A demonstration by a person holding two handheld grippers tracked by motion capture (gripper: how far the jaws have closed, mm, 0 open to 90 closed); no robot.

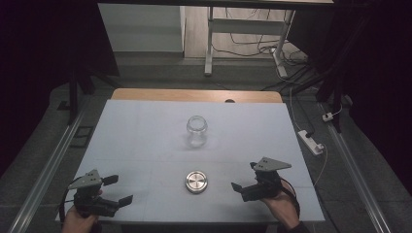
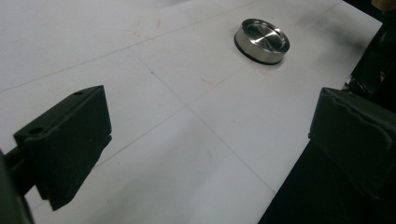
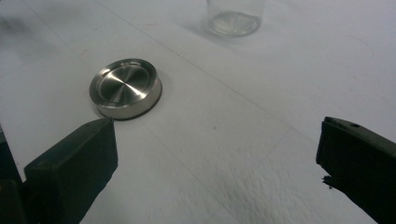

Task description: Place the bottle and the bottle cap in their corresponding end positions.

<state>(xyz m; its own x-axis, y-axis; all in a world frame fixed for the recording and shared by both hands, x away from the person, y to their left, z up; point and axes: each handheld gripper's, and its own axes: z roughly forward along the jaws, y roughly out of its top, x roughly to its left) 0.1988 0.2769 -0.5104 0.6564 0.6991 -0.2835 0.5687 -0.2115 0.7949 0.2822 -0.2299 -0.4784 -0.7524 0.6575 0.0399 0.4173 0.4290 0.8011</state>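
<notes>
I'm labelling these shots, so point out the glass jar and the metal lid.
glass jar [image 1: 197, 131], high view, on its clear side wall.
metal lid [image 3: 125, 87], right gripper view, on its flat top face.

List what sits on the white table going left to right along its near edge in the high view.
Left gripper, jaws open → round metal lid → right gripper, jaws open.

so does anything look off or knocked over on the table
Nothing stands out. The glass jar stands upright and open on the white table. Its metal lid lies flat nearer the person, apart from it. Nothing is spilled. Both the left gripper and right gripper are open and hold nothing.
</notes>
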